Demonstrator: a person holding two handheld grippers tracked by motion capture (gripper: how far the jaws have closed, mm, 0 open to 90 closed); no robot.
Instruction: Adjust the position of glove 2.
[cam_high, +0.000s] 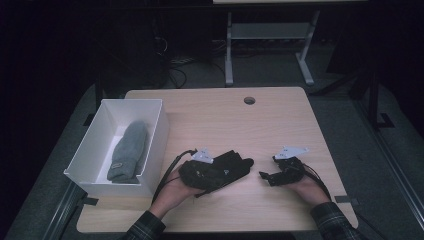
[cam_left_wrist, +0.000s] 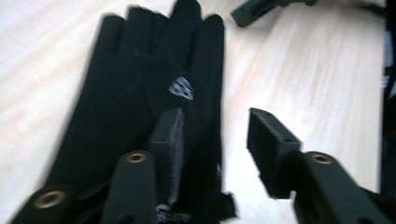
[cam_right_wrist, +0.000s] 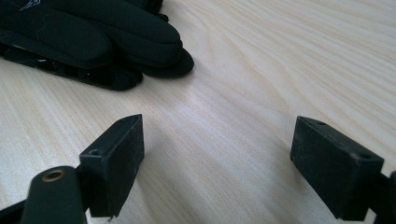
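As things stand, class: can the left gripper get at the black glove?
Probably yes. The left gripper stands open right over the black glove, one pad above its cuff, with nothing between them on the table.

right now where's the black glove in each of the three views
high view: the black glove lies low and centre on the table, at the left gripper.
left gripper view: the glove covers the left half, fingers pointing up, one jaw over it.
right gripper view: its fingertips sit top left, beyond the open jaws.
shared landmark: the pale wood grain of the table.
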